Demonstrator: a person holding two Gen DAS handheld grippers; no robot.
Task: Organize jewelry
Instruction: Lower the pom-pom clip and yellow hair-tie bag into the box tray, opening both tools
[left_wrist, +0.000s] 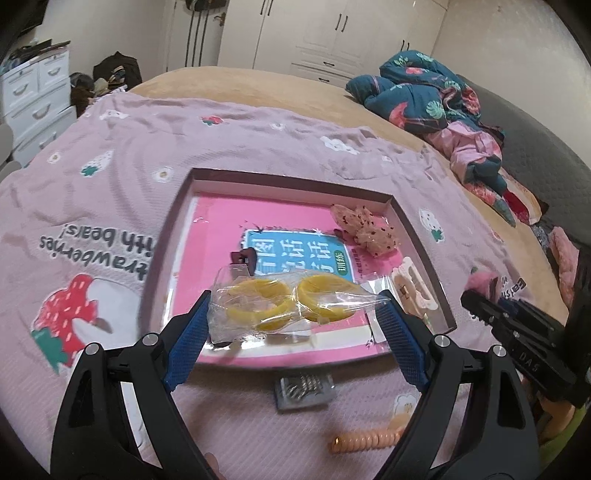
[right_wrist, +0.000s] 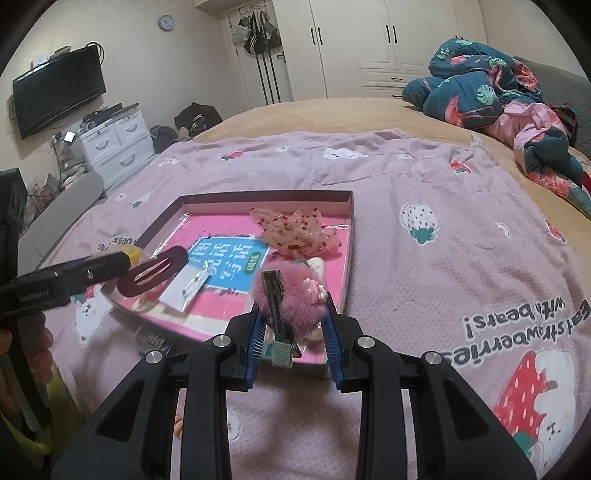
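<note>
The pink blanket (right_wrist: 424, 206) on the bed carries upside-down printed words reading "Eat strawberries with bears!", seen at its near right in the right wrist view. The blue label (left_wrist: 295, 254) on the pink sheet in the tray (left_wrist: 417, 236) bears large Chinese characters. The right claw (left_wrist: 480, 302) body is marked "DAS".

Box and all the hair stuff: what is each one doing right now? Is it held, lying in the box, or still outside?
Left gripper: shut on bag of yellow rings.
Bag of yellow rings: held above the box.
Right gripper: shut on pink fluffy clip.
Pink fluffy clip: held.
Box: open, no lid.
Speckled bow: lying in box.
Dark red clip: in box.
Coil hair tie: outside, on blanket.
</note>
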